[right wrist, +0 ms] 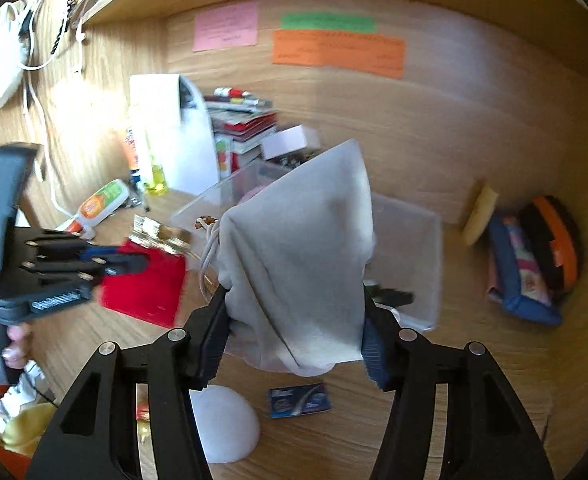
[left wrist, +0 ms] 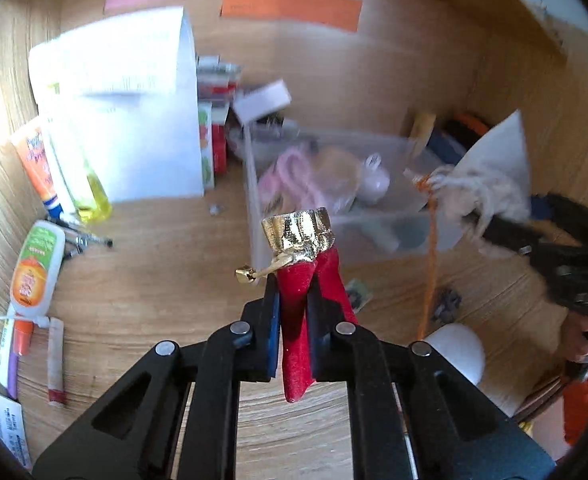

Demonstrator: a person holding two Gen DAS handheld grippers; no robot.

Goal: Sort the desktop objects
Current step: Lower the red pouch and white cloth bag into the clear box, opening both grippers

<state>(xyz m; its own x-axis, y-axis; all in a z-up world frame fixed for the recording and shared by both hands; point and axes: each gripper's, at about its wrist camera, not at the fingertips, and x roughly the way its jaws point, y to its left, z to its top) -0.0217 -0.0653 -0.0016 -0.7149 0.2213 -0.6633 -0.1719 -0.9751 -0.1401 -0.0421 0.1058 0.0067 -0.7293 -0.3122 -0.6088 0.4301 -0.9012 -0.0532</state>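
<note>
While the left gripper (left wrist: 294, 300) pinches a red pouch (left wrist: 297, 320), right gripper (right wrist: 294, 328) jaws clamp a grey pouch (right wrist: 301, 248) above the clear bin (right wrist: 413, 264).

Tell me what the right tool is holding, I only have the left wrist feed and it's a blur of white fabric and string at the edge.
Observer: The right tool is shut on a grey drawstring pouch, gripped near its lower end.
Operator: Where is it relative to the clear bin?
Observer: In the right wrist view the pouch hangs in front of the clear plastic bin and covers most of it; whether it touches, I cannot tell.
Operator: My red thing, is it thin or flat?
Observer: Flat. From the right wrist it shows as a broad red pouch with a gold top, held by the left tool.
</note>
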